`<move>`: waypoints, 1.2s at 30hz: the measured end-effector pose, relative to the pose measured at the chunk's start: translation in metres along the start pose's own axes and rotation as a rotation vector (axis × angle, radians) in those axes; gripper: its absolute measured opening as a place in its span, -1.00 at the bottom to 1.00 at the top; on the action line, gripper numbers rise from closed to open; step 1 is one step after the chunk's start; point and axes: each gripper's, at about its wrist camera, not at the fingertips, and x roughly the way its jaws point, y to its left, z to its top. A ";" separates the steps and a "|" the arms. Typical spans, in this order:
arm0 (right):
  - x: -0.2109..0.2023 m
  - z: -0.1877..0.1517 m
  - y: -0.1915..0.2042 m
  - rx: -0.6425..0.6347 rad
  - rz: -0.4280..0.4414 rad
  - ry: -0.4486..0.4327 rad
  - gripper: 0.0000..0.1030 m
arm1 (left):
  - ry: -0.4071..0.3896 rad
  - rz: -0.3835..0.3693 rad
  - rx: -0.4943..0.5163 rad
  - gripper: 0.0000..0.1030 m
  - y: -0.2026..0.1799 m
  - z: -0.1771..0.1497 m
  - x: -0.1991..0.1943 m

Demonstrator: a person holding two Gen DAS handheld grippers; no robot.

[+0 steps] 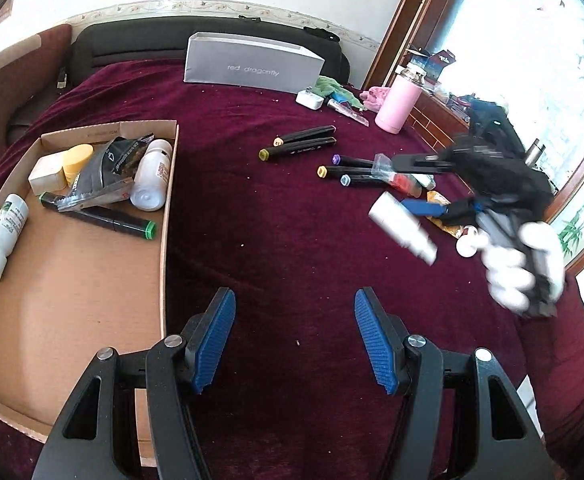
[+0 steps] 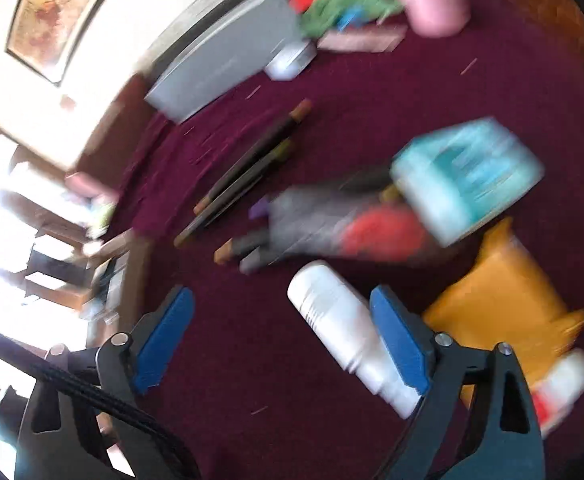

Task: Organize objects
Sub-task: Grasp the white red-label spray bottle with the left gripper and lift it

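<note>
Risk first: your right tongs (image 2: 279, 336) are spread wide with the white bottle (image 2: 344, 332) lying slanted between the pads, hard up against the right-hand pad and well clear of the other. Judging by that, closing now could shove the bottle sideways or pinch it off-centre near the neck, so it rolls or squirts out across the maroon cloth (image 1: 283, 240). The view is badly blurred, so aim is a gamble; slow down. The orange packet (image 2: 504, 300) sits just beside the bottle on its far-right side and could get caught by the outer finger.

Bottle as landmark: markers (image 1: 334, 170) lie beyond it toward the grey box (image 1: 251, 62), and a teal box (image 2: 468, 176) sits past it to the right.

Your left tongs (image 1: 295, 340) are half spread, gripping nothing, hanging over bare cloth just right of the cardboard tray (image 1: 163, 264), well apart from the bottle. The tray already holds two bottles, a green-capped marker and a pouch, so the white bottle likely goes there next.
</note>
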 end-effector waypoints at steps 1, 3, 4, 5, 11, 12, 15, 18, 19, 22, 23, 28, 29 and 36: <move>0.002 -0.008 0.007 0.000 0.099 0.041 0.70 | 0.002 0.001 -0.002 0.09 0.001 0.000 0.001; -0.010 -0.022 0.024 -0.054 0.132 0.021 0.69 | 0.007 0.001 -0.003 0.09 0.003 0.002 0.004; -0.023 -0.027 0.031 -0.090 0.091 -0.023 0.69 | 0.011 0.002 -0.002 0.09 0.004 0.003 0.006; -0.035 -0.029 0.033 -0.106 0.055 -0.060 0.69 | 0.018 0.002 0.000 0.09 0.004 0.003 0.009; -0.096 -0.025 0.005 -0.069 -0.143 -0.245 0.69 | 0.083 -0.023 -0.011 0.09 0.000 -0.006 0.030; -0.105 -0.023 -0.005 -0.049 -0.208 -0.278 0.69 | 0.082 -0.012 -0.004 0.09 -0.002 -0.007 0.031; -0.114 -0.013 -0.036 0.033 -0.372 -0.339 0.69 | 0.072 -0.007 0.010 0.09 -0.007 -0.009 0.031; -0.106 -0.001 -0.067 0.098 -0.409 -0.295 0.68 | 0.071 -0.015 0.002 0.09 -0.007 -0.009 0.030; -0.102 0.002 -0.074 0.107 -0.397 -0.279 0.68 | 0.068 -0.013 0.000 0.09 -0.007 -0.009 0.029; -0.085 -0.002 -0.069 0.068 -0.354 -0.212 0.68 | 0.046 -0.014 0.018 0.09 -0.009 -0.006 0.020; -0.078 -0.005 -0.061 0.037 -0.344 -0.185 0.68 | 0.037 -0.019 0.039 0.09 -0.013 -0.005 0.018; -0.053 -0.021 -0.029 -0.111 -0.409 -0.140 0.68 | 0.001 0.007 0.253 0.09 -0.045 -0.011 0.011; -0.049 -0.022 -0.026 -0.132 -0.447 -0.142 0.68 | 0.006 0.012 0.300 0.09 -0.051 -0.014 0.012; -0.039 -0.018 -0.028 -0.061 -0.472 -0.184 0.69 | 0.052 -0.037 0.391 0.09 -0.061 -0.026 0.009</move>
